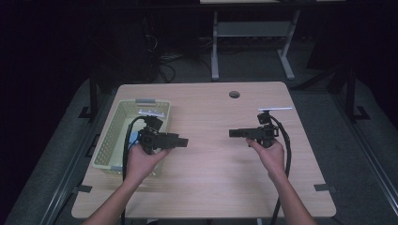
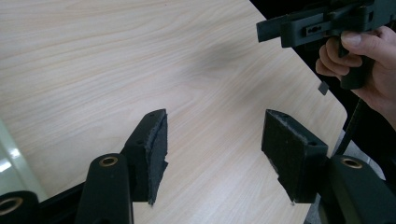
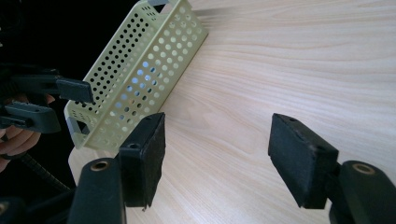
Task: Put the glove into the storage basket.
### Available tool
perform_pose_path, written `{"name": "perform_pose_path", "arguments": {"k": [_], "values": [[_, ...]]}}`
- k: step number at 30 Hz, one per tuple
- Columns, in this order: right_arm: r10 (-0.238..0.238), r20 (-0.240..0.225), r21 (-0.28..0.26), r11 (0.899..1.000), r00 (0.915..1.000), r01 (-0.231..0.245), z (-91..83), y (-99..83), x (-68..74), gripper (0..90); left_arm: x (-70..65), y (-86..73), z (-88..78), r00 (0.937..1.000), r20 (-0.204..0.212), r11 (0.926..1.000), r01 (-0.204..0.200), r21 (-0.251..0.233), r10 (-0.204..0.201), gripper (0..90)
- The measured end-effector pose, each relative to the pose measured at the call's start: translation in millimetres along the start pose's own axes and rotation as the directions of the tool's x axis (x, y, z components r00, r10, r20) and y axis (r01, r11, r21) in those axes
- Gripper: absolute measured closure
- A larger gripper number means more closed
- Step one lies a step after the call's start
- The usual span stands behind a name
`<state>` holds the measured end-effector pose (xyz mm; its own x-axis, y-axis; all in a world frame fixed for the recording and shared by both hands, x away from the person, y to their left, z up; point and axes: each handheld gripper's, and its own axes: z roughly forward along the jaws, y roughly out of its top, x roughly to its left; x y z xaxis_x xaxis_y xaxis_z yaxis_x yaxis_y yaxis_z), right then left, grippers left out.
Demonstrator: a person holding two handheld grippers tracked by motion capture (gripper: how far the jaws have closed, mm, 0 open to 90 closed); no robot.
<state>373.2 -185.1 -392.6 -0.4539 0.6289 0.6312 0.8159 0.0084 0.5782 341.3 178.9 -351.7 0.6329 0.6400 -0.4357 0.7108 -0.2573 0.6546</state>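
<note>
Over the bare middle of the pale wooden table (image 1: 206, 178), the left gripper (image 1: 180, 141) and right gripper (image 1: 233, 133) are held wide apart-jawed and empty. The pale-green perforated plastic basket (image 1: 115, 136), at the table's left edge, is best approached slowly, its thin rim taken squarely.

desk (image 1: 206, 187): we've got a light wood top with a round cable hole (image 1: 234, 94) near the far edge
basket (image 1: 109, 140): pale green, perforated, sitting on the desk's left side
left claw (image 1: 184, 141): held just beside the basket's right wall, pointing toward the middle
right claw (image 1: 233, 133): across the bare middle, pointing back at the left one, well apart
hands: we grip each by its handle from below
</note>
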Motion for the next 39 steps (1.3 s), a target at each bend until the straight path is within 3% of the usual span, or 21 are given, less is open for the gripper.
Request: {"name": "perform_pose_path", "arguments": {"k": [20,39], "values": [[0.036,0.030,-0.024,0.999,0.9989,-0.035,-25.1,-16.1,-21.3,33.3,-11.7,-6.1,19.1,0.9991,0.040,0.9998,-0.012,0.016,0.011,36.0],[0.058,0.048,-0.031,0.998,0.9972,-0.056,-38.8,-34.2,-38.3,33.3,-19.2,-16.9,34.7,0.9980,0.061,0.9994,-0.018,0.031,0.016,35.0]]}}
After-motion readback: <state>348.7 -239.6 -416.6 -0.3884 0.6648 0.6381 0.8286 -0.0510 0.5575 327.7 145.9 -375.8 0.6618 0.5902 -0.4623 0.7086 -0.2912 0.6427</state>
